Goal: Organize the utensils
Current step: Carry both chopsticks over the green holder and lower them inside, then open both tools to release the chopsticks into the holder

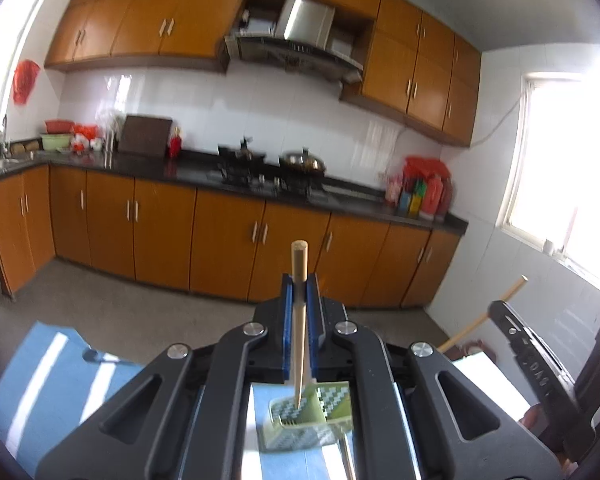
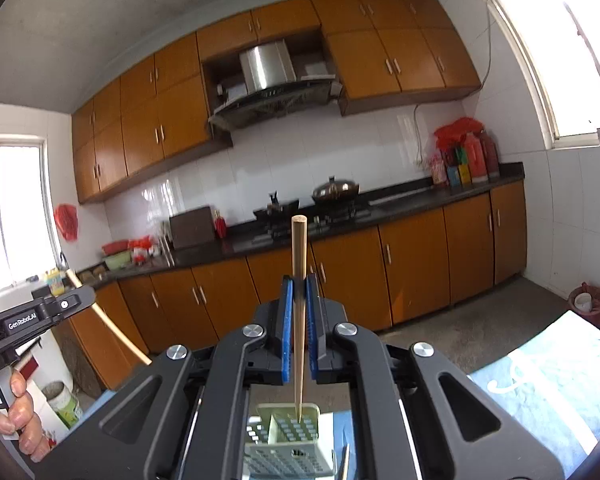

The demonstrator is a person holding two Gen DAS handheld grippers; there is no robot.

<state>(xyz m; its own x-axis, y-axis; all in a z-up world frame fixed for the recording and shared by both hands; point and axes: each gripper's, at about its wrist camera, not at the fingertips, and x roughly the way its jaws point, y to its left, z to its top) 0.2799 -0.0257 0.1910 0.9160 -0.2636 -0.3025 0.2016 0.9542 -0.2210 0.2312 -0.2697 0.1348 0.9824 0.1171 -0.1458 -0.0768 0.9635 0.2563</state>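
Note:
My left gripper is shut on a wooden chopstick that stands upright between its blue pads, thin tip pointing down over a pale green perforated utensil holder on the blue tablecloth. My right gripper is likewise shut on a second wooden chopstick, its tip hanging just above the same utensil holder. Each view shows the other gripper at its edge: the right gripper with its chopstick, the left gripper with its chopstick, held by a hand.
A metal utensil handle lies beside the holder. Behind stands a kitchen: orange cabinets, a dark counter with a stove and pot, a range hood, windows on both sides. A red bin sits on the floor.

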